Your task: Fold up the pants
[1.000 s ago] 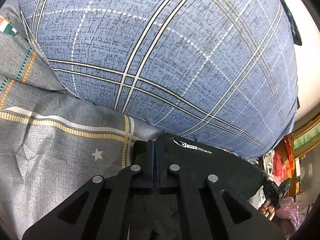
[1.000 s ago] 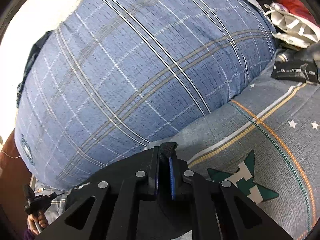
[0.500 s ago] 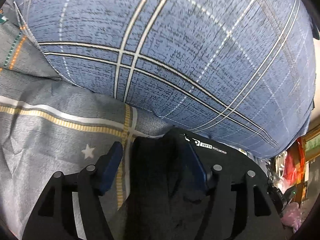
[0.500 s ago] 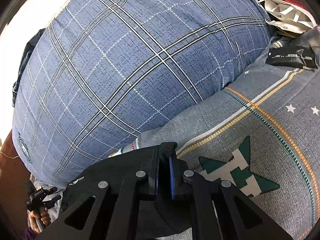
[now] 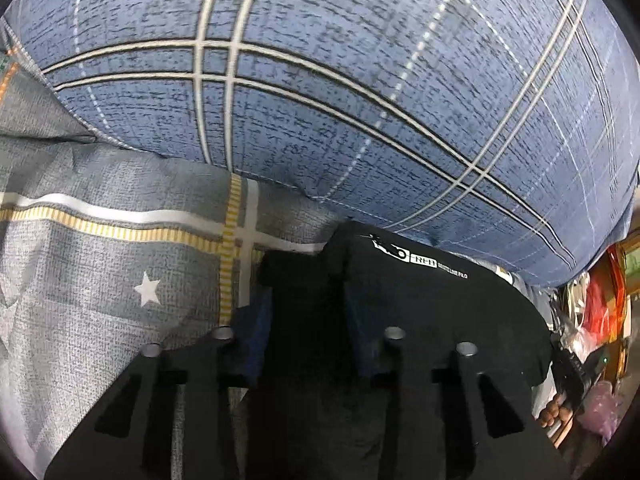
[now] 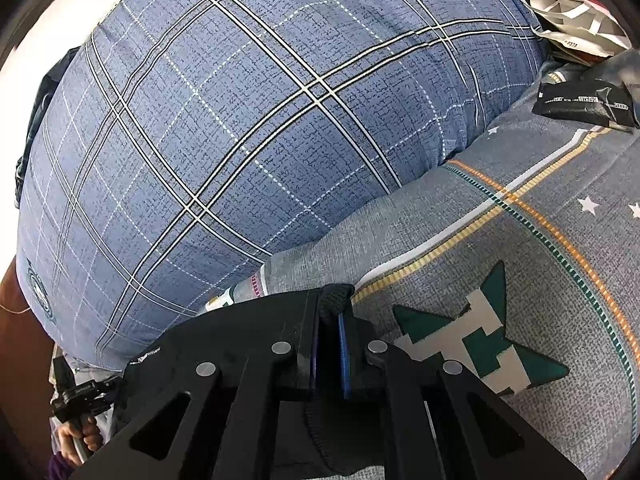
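The black pants (image 5: 420,304) lie on the grey patterned bedsheet (image 5: 100,280), right against a big blue plaid pillow (image 5: 340,92). A white printed logo shows on them. My left gripper (image 5: 306,312) is open, its jaws standing on either side of a fold of the black cloth. My right gripper (image 6: 329,320) is shut on the edge of the pants (image 6: 240,332), with a bit of black hem sticking out above the fingertips. The pants spread left from it toward the pillow (image 6: 260,140).
The grey sheet with stars and stripes (image 6: 520,260) stretches to the right. A black packet (image 6: 584,104) and a crumpled white bag (image 6: 576,28) lie at the far right by the pillow. Bags and clutter (image 5: 600,308) sit past the bed's right side.
My left gripper was shut on the pants one second ago and has opened. Both grippers moved closer to the pillow. The right gripper stayed shut on the cloth.
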Demonstrator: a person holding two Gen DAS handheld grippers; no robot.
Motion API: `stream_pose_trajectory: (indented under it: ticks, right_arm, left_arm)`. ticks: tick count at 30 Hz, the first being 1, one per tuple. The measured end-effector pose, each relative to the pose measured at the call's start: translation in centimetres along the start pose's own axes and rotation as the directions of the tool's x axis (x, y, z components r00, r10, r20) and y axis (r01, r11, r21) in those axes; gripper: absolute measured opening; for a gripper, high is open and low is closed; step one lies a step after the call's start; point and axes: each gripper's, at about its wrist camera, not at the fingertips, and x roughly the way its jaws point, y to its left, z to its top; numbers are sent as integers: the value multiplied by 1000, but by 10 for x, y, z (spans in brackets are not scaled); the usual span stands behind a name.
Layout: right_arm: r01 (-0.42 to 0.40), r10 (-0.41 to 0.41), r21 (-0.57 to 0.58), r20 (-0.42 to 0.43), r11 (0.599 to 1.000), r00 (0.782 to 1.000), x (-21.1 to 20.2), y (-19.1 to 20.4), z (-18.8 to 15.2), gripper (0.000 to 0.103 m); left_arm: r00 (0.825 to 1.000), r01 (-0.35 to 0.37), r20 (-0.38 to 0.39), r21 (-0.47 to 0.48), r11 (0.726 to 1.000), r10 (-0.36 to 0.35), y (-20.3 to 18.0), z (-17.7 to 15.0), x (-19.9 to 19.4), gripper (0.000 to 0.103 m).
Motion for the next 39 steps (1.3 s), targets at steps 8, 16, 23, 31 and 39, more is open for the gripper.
stream_pose_trajectory:
  ticks: [8,16,23,31,39]
  right_arm:
    - [-1,1,5,10,1000,1000,1,1,2,7]
    - [-72,72,6,42,997,997,-23,5,4,7]
    - [-113,114,-22,88,993,990,-66,8,-4,7]
    - [-145,145,-12,155,989,977,-133,-12,-32,7]
    - [-99,93,39,143,994,985,-190,-64,-96,7]
  left_arm:
    - [995,27,89,92,995,-35,-28,-5,-28,6]
    - [971,144,174,112,983,-162,-28,-24,-80,6]
    - [934,217,254,158,963,-252,-23,-67,-122,6]
    - [915,226,299,176,958,-271,11,-148,-165,6]
    - [973,118,173,187,975,-151,40,-206,-147,5]
